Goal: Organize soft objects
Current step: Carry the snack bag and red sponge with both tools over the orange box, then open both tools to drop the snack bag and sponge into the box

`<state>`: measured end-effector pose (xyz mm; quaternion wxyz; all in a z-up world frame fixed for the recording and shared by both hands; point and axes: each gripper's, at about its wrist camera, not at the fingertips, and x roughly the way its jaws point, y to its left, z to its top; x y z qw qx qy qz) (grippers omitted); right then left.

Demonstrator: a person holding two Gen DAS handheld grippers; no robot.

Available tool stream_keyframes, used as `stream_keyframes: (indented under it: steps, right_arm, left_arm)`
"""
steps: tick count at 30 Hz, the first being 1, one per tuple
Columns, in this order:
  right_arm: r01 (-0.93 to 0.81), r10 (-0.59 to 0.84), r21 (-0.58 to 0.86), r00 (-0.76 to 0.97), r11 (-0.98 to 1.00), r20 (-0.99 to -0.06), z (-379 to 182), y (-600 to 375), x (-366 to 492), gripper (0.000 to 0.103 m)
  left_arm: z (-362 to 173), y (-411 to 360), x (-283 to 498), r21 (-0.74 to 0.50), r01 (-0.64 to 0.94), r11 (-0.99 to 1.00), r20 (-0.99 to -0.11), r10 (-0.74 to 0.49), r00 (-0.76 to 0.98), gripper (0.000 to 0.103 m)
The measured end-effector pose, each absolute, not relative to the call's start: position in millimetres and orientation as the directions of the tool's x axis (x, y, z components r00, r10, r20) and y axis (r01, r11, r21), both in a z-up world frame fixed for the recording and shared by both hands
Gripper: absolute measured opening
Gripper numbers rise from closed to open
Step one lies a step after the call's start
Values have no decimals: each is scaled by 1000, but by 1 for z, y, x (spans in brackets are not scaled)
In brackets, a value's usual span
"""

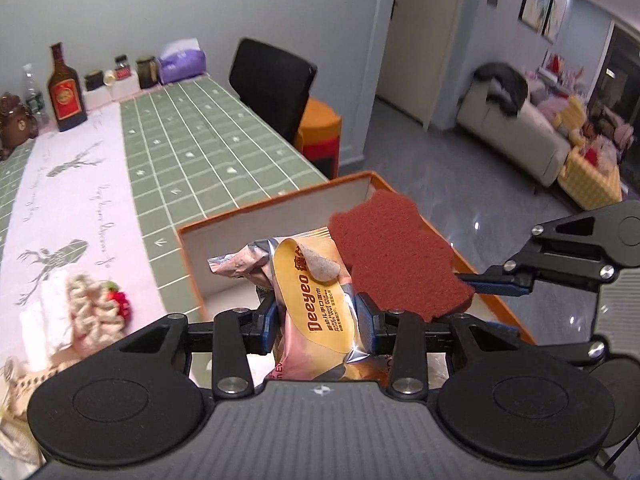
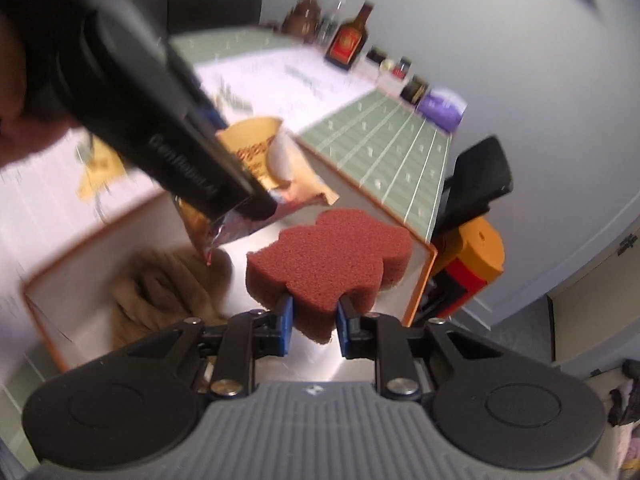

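Green checked cloth with a pale pink runner covers the long table [image 1: 224, 140]; a brown bottle [image 1: 64, 88], small jars and a purple tissue pack [image 1: 182, 60] line its far edge against the grey wall, and a black chair [image 1: 268, 84] stands beside it. Past the table I see grey floor and a sofa [image 1: 516, 132] piled with soft things.

My left gripper [image 1: 316, 316] pinches a crinkled wipes packet [image 1: 316, 304], pink and yellow with "Deeyeo" printed on it, over the orange-rimmed white box [image 1: 276, 208]. My right gripper [image 2: 312, 320] squeezes a rust-red sponge [image 2: 332, 256] with a lobed outline, its blue pads dug into one edge, also above the box. A beige knitted piece [image 2: 160, 288] lies inside the box. More knitted items [image 1: 96, 308] rest on the runner.
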<state>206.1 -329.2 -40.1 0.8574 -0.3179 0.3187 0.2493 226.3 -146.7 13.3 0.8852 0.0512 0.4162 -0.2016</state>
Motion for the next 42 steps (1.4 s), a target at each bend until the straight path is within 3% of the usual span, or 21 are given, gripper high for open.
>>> stream_keyframes:
  steps: [7,20,26,32,34,39,42]
  right_arm:
    - [-690,169,-448,631,569,-757,-74,-322,238,20]
    - [-748,137,-426,559,510,-818,-103,-314,266,21]
    - [-737,91,-455,567,499,-819,-114,-314,262,26]
    - [-731,59,-483,577,482,-814,-111,-310,251,47]
    - [-720,43,-509,595,471,-802,-108,-309,248,64]
    - [-709,31,-531,612,463,-790,-94,-306,234,66]
    - [-675,8,-555,639,486,-770,-84,-299,228,75]
  left_arm:
    - [-15,-182,246,41,408,912,-826,-199,528,45]
    - [-52,-198,261,123,393,911,-868,-92,487,45]
    - [-58,-198,261,127,385,914,-883,-72,463,49]
    - [-49,-199,253,184,367,912,-862,-30,506,65]
    - [-44,-197,251,172,370,913,-859,-45,510,71]
    - [-26,-191,238,160,362,918,-835,-70,546,73]
    - [-12,-180,226,127,350,928,-808,-108,579,73]
